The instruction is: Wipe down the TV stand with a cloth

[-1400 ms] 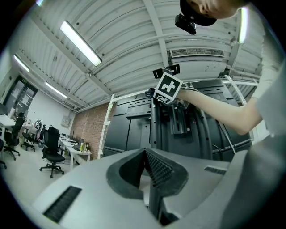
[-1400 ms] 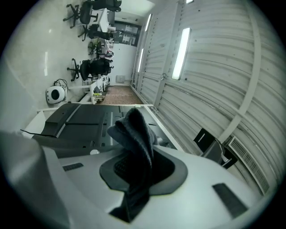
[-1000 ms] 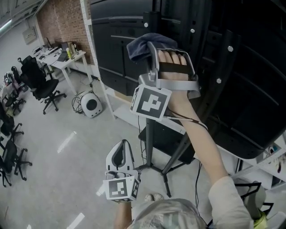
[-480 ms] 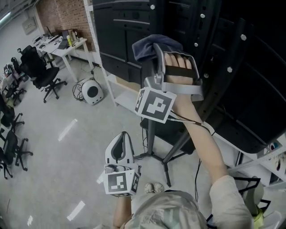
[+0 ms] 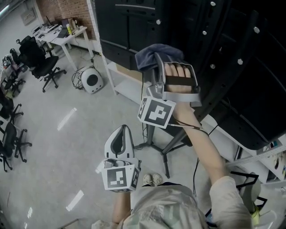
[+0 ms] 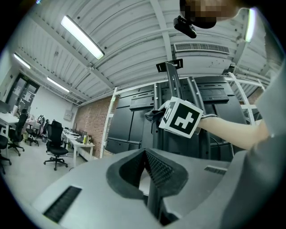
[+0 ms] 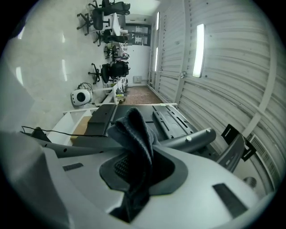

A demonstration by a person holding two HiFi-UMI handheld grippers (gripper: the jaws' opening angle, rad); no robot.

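Sliding lower down the TV stand point(image 5: 150, 136) than a second ago, the right gripper point(image 5: 156, 60) wipes on, fingers clamped on the dark cloth point(image 5: 154, 53); left gripper point(image 5: 123, 131) idles, fingers together.

Pale glossy floor point(image 5: 44, 147), brick back wall point(image 5: 62, 10), white desk point(image 5: 68, 36), black office chairs point(image 5: 39, 62), strip lights point(image 6: 82, 38) overhead.

Dk blue cloth point(image 5: 157, 51), bunched, pinched in rt hand-held gripper point(image 5: 156, 61), beside black TV stand point(image 5: 150, 134) upright.
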